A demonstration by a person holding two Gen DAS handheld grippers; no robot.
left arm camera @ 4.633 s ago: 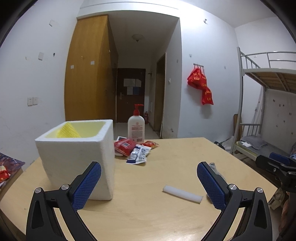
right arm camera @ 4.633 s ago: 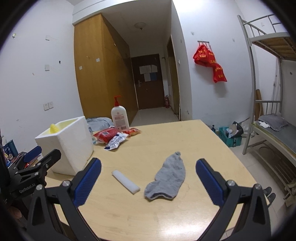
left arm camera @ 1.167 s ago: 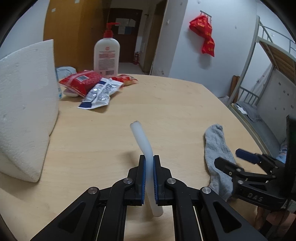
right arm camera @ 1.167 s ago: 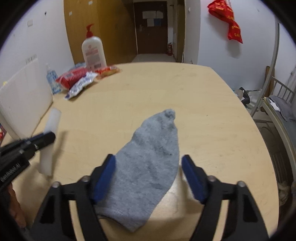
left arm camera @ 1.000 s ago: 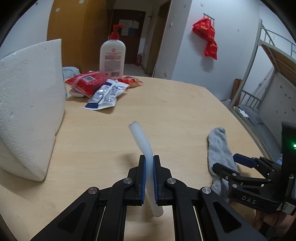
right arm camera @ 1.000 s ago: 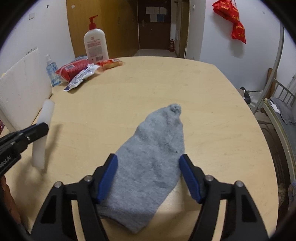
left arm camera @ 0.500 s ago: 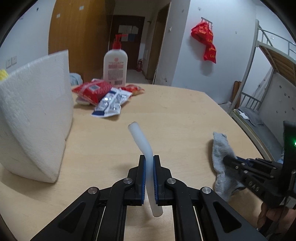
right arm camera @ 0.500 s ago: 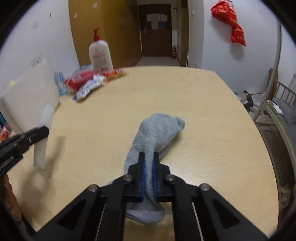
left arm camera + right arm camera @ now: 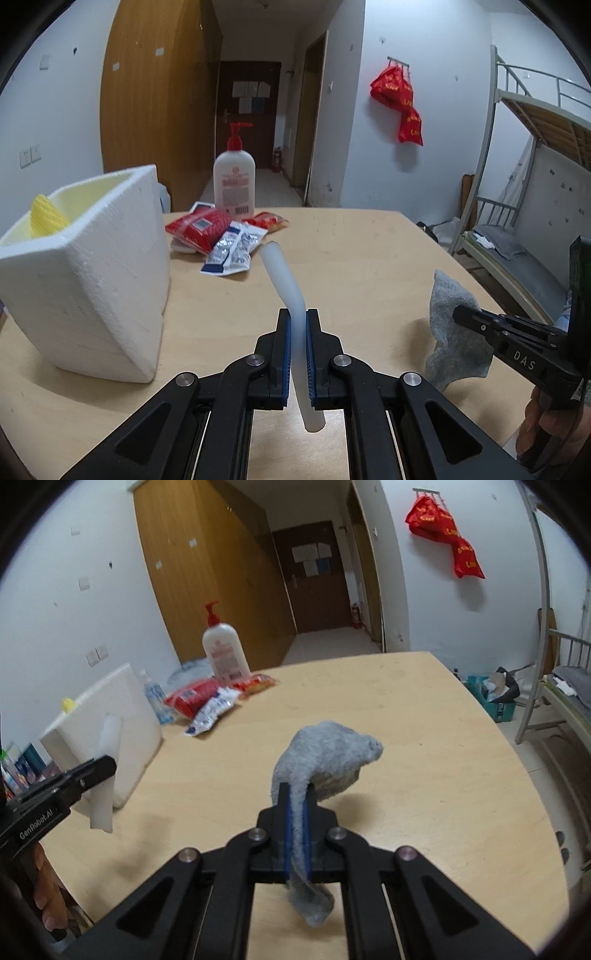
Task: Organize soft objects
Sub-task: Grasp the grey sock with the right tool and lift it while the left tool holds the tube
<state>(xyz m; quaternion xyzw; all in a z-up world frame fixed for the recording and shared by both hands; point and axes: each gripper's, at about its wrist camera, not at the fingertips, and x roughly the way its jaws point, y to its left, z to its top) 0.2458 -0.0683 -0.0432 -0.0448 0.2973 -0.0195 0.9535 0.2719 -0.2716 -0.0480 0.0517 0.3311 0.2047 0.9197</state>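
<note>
My left gripper (image 9: 297, 332) is shut on a white foam strip (image 9: 282, 284), which bends up and away above the wooden table (image 9: 351, 258). The right wrist view shows that left gripper (image 9: 101, 770) at the left with the foam strip (image 9: 107, 775) hanging through it. My right gripper (image 9: 296, 808) is shut on a grey sock (image 9: 325, 760), lifted off the table with its toe drooping forward. The sock (image 9: 452, 328) also shows at the right of the left wrist view. A white foam box (image 9: 88, 280) with a yellow sponge (image 9: 46, 219) inside stands at the left.
At the back of the table stand a lotion pump bottle (image 9: 234, 182), red snack packets (image 9: 201, 230) and silver sachets (image 9: 234, 253). A small clear bottle (image 9: 155, 698) stands behind the foam box (image 9: 110, 731). A bunk bed (image 9: 528, 206) stands at the right, off the table.
My right gripper closed on the grey sock and lifted it off the table. My left gripper rose with the foam strip, and the box's open top came into view.
</note>
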